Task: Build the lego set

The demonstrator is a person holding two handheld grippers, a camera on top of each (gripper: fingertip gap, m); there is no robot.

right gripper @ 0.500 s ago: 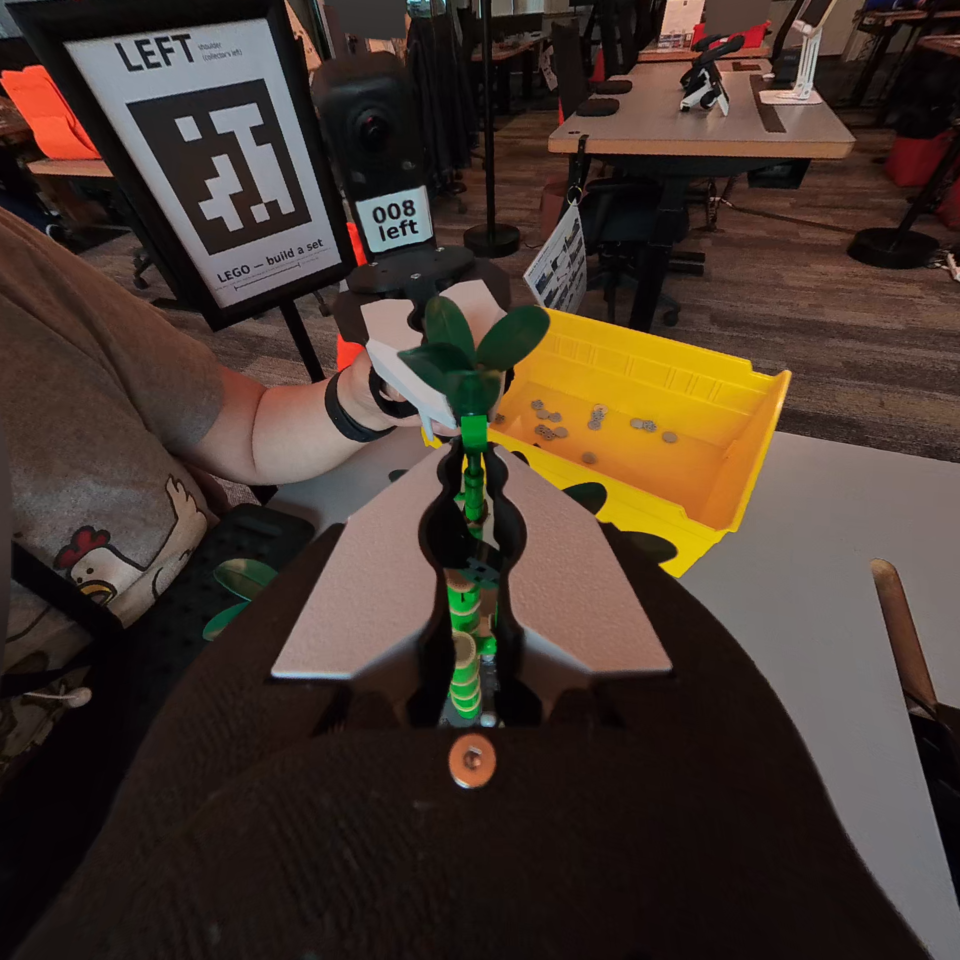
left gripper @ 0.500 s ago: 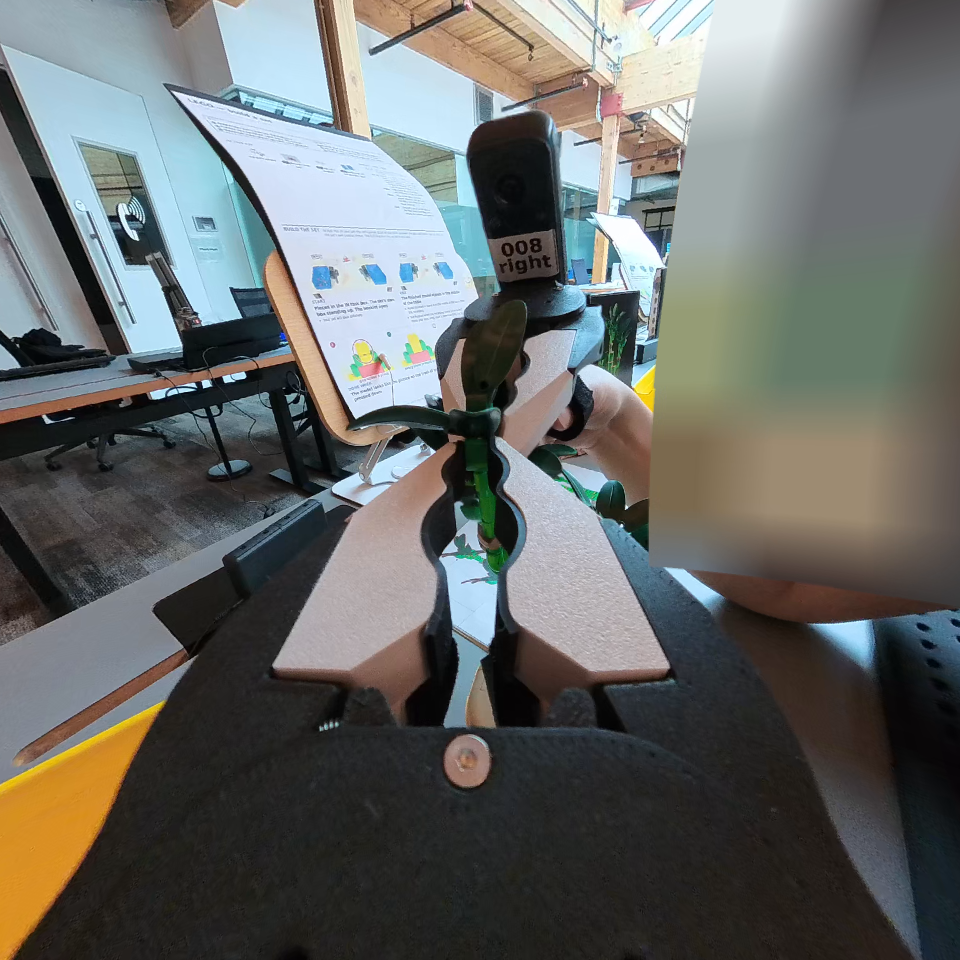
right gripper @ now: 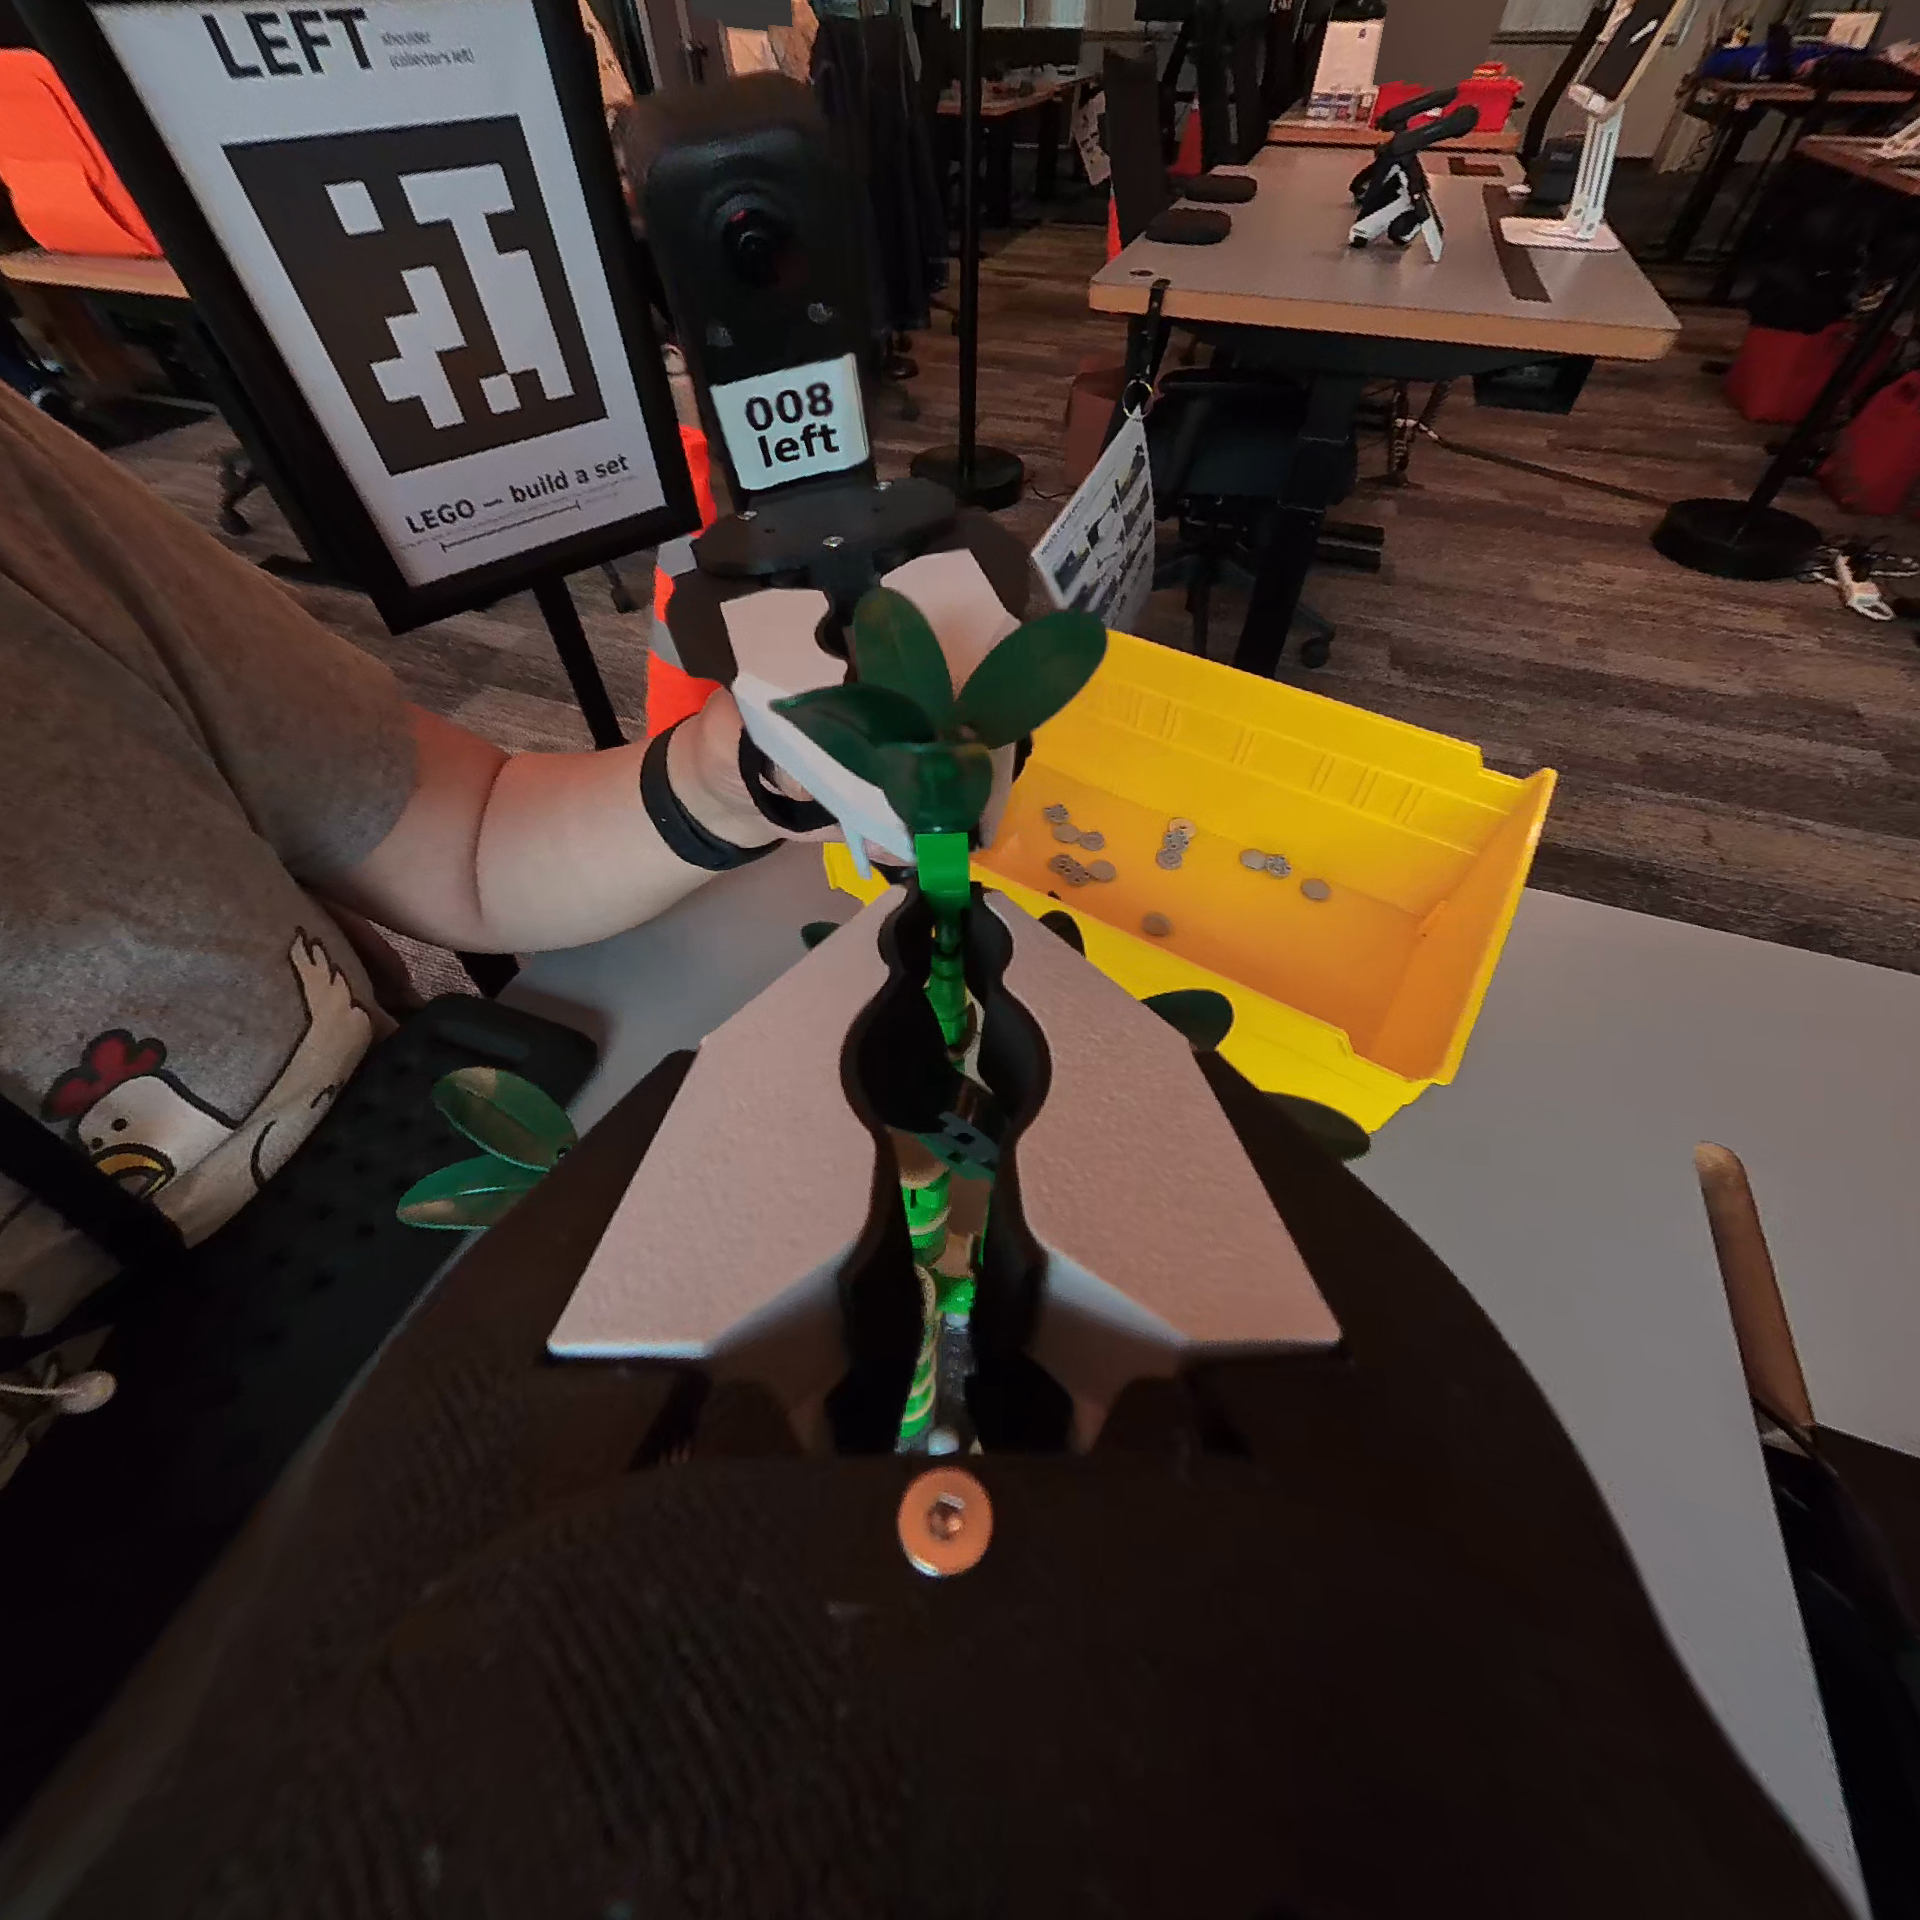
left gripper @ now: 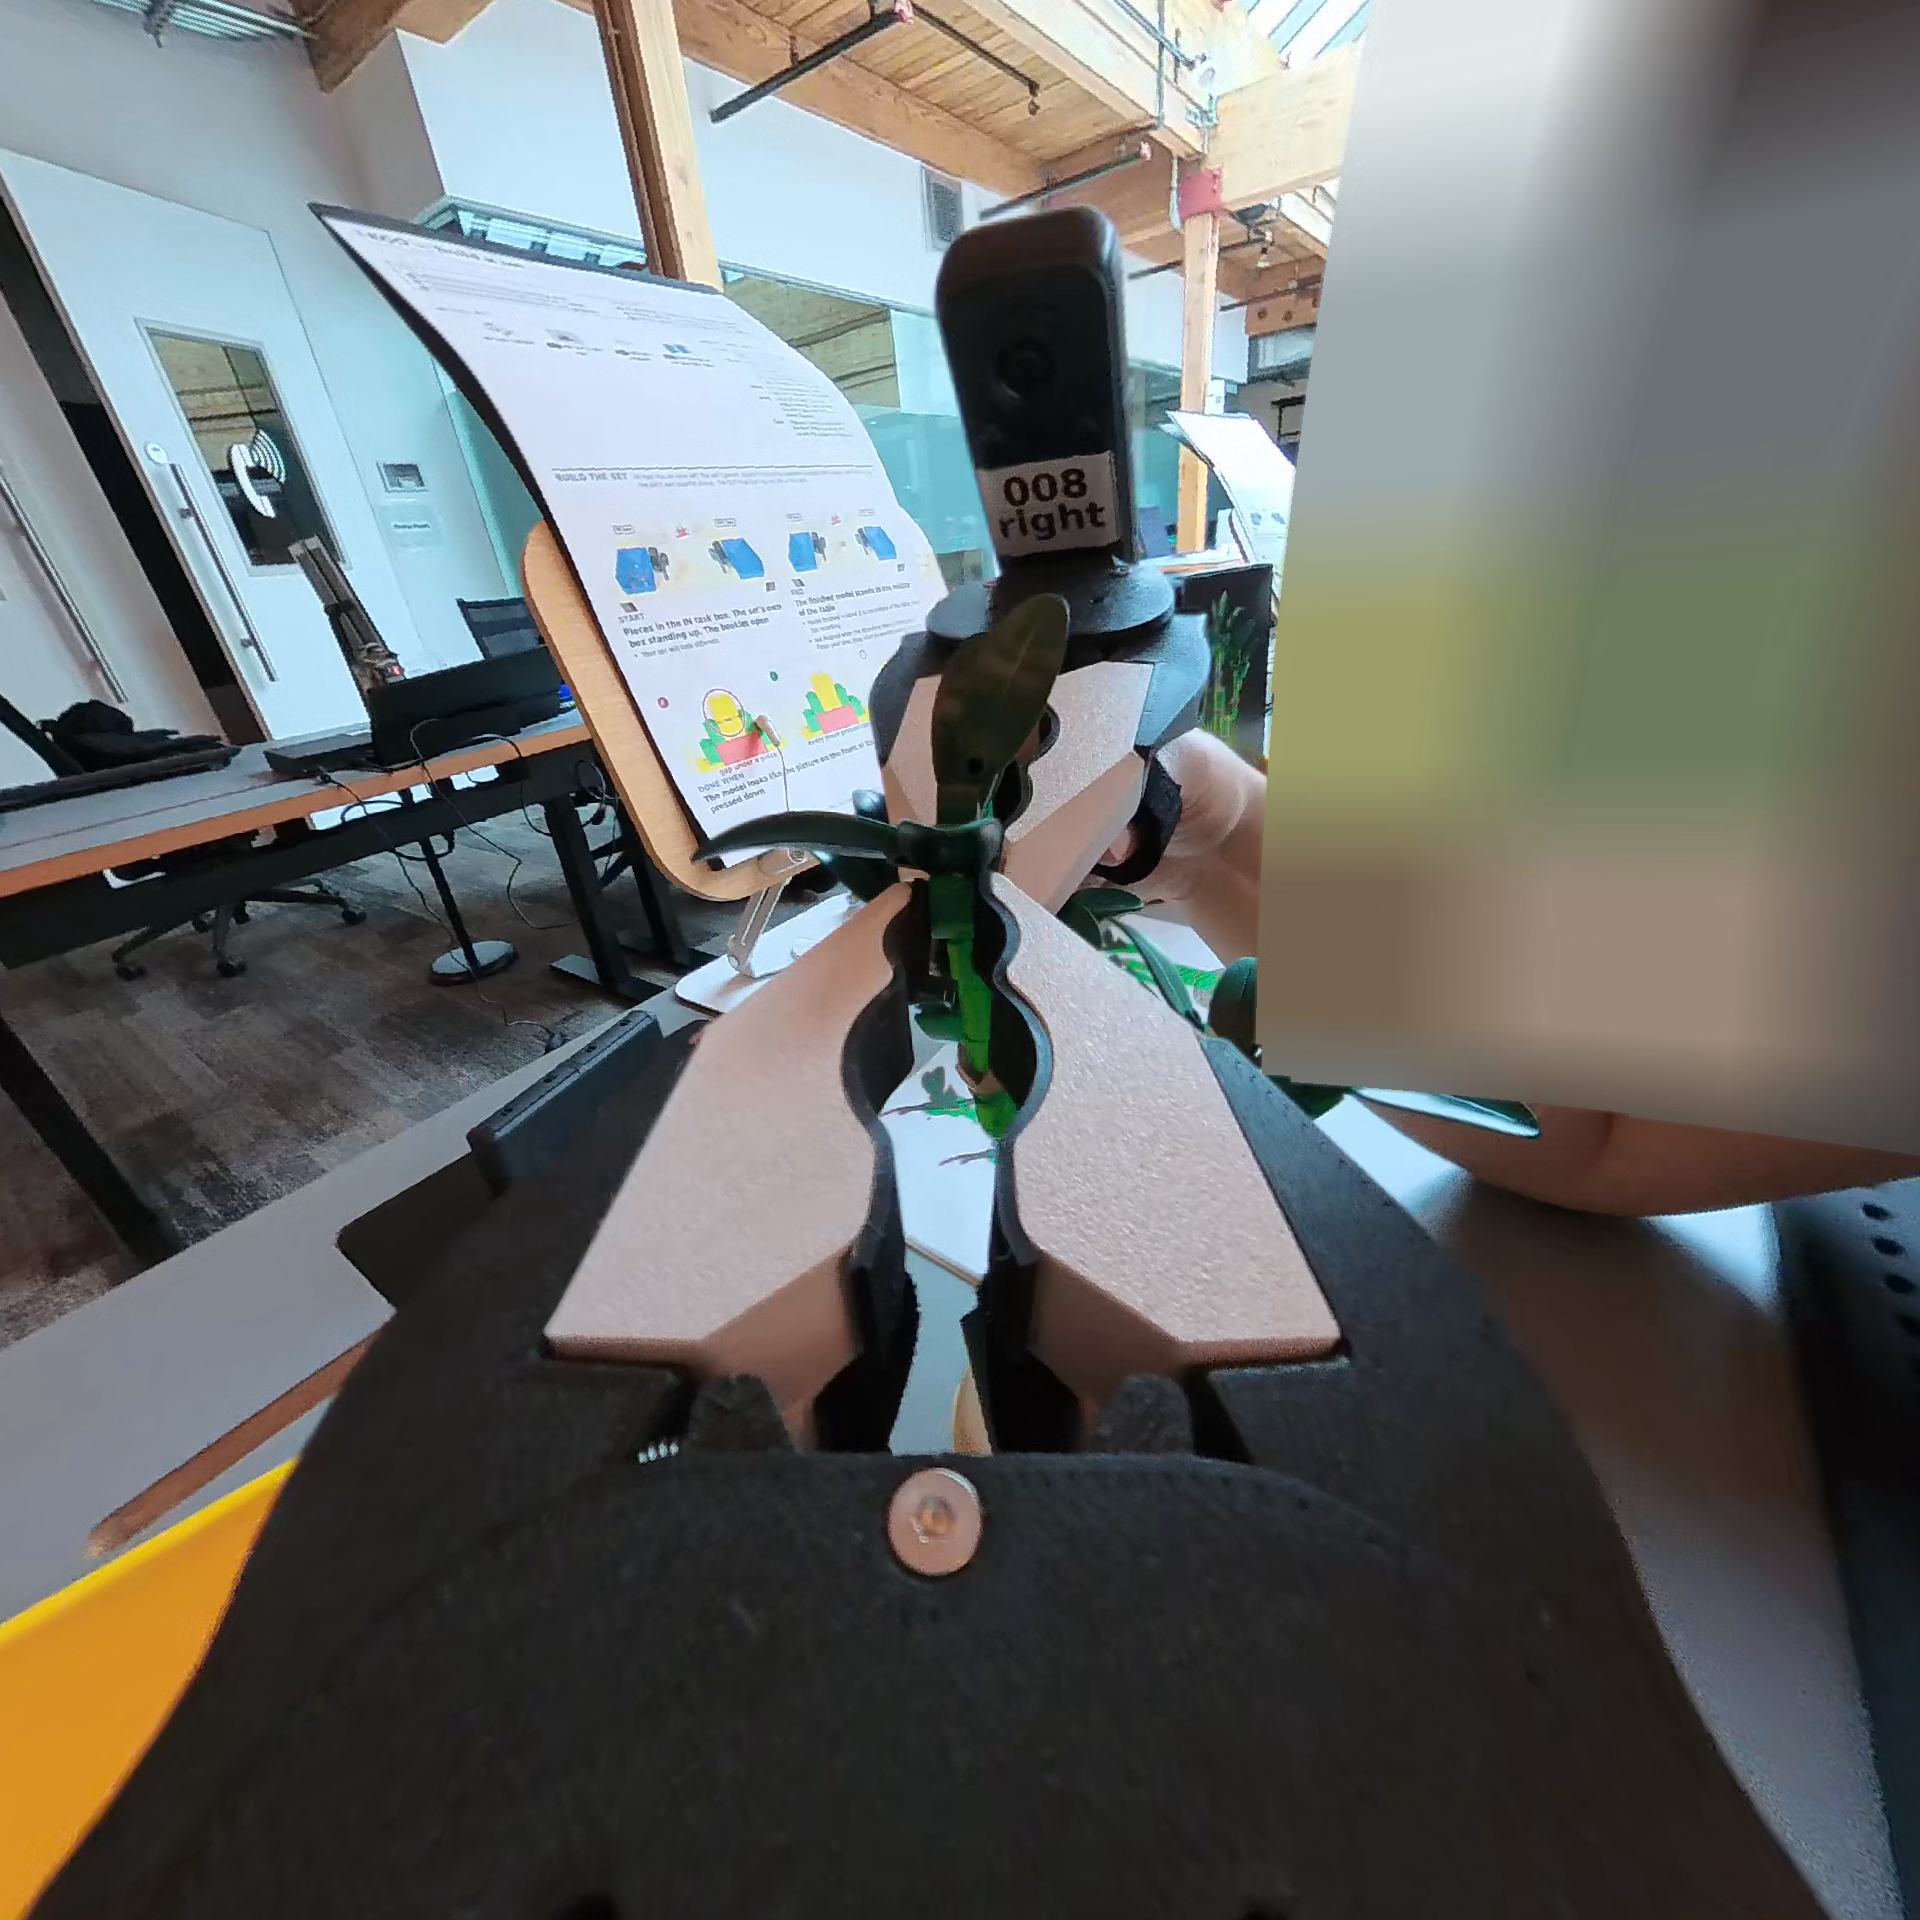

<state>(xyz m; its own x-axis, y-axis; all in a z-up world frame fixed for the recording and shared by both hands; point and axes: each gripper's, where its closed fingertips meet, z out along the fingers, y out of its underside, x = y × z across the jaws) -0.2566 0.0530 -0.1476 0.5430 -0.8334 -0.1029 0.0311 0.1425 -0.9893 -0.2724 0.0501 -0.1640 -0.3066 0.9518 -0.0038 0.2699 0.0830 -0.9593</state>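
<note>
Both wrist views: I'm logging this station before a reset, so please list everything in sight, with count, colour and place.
Lego stem: one, bright green, held between both grippers.
Leaves: a dark green cluster on the stem's top; more lie loose on the table.
Bin: one, yellow, on the table behind the stem.
Small round pieces: about a dozen, grey, on the bin floor.
Instruction sheet: one, white, on a wooden stand.
Marker sign: one, black and white, on a floor stand.
Table: one, grey.
Left gripper: black with pale fingers, shut on the stem.
Right gripper: same, shut on the stem.
</note>
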